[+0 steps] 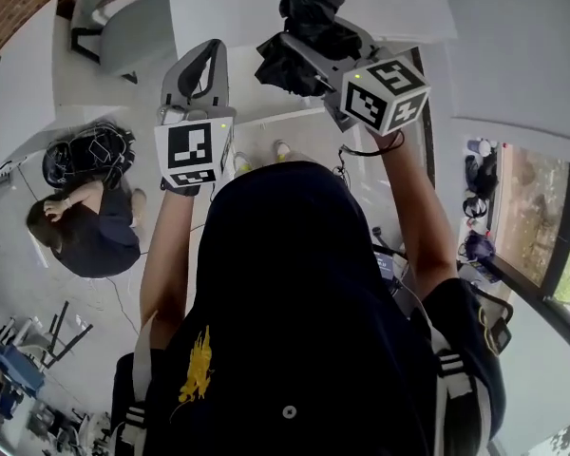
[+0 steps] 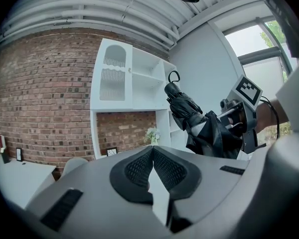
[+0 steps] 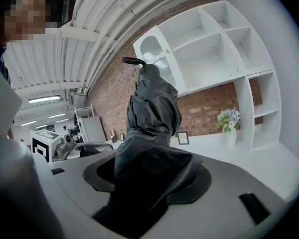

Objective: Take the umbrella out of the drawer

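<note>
One grip carries everything here. The right gripper [image 3: 149, 180] has its grey jaws clamped on the folded black fabric umbrella [image 3: 152, 108], which is held high in the air; no drawer shows in any view, so I judge it already out. Between the pads sits loose, bunched canopy cloth, and I cannot tell whether the hard shaft is caught inside it. If only cloth is pinched, it could creep through the pads and the umbrella could slip free.

Most of the umbrella's length stands beyond the fingertips, ending in a thin curved black handle loop [image 3: 132, 60]. That long overhang would lever against the hold on any quick turn of the wrist, twisting the bundle between the pads. The folds also look unfastened near the fingers, so the canopy might sag open and snag.

The left gripper [image 2: 152, 166] is beside it, well clear of the umbrella, its ribbed black pads [image 2: 134, 168] pressed together on nothing, so it offers no backup if the hold fails. A white open shelf unit [image 3: 214, 54] lies past the fingertips; a careless swing toward it could knock the handle end.
</note>
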{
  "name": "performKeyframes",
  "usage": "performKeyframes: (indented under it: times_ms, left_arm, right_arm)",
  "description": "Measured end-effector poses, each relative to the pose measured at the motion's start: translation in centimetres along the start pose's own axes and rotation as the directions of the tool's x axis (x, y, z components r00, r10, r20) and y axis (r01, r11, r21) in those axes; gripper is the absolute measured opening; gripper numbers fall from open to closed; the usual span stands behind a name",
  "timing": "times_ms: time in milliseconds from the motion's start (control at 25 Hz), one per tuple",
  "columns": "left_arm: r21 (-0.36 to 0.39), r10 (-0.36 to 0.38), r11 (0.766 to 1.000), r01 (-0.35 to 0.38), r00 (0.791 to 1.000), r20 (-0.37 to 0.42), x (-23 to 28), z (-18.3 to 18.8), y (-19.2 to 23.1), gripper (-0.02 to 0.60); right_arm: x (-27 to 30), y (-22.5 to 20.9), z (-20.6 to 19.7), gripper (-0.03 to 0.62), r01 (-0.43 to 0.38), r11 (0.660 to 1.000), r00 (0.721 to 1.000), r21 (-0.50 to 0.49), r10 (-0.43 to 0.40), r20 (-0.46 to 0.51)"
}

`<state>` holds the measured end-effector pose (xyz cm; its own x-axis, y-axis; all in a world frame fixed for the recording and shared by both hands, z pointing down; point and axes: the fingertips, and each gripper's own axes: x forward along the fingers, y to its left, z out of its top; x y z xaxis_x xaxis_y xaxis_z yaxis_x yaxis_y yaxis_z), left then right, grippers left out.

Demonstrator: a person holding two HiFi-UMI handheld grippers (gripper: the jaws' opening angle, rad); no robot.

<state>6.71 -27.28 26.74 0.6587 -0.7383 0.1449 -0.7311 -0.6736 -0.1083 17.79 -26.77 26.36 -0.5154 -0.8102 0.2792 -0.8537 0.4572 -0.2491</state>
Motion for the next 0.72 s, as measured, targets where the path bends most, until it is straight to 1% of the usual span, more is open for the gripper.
performKeyframes:
  times_ms: [200,360,720]
  left_arm:
    - [-0.003,0.017,1.0,-0.016,0.999,0.032,0.1,1.2,-0.1,0.02]
    - [0.002,0.02,1.0,-0.02,0.999,0.047,0.1,1.7,-0.4,0.02]
    - [0.021,0.032,0.999,-0.034,0.998,0.061,-0.5,2.0,-0.5,0.02]
  right_arm:
    - [-0.6,0.7,1.8,0.275,-0.026,0.999,0.999,-0.025,0.027,0.043]
    - [-1.3,1.1,3.0,0.275,-0.029,0.999,0.997,-0.04,0.032,0.077]
    - [-1.6,1.6,4.0,0.275,-0.033,0.998,0.992,-0.055,0.039,0.116]
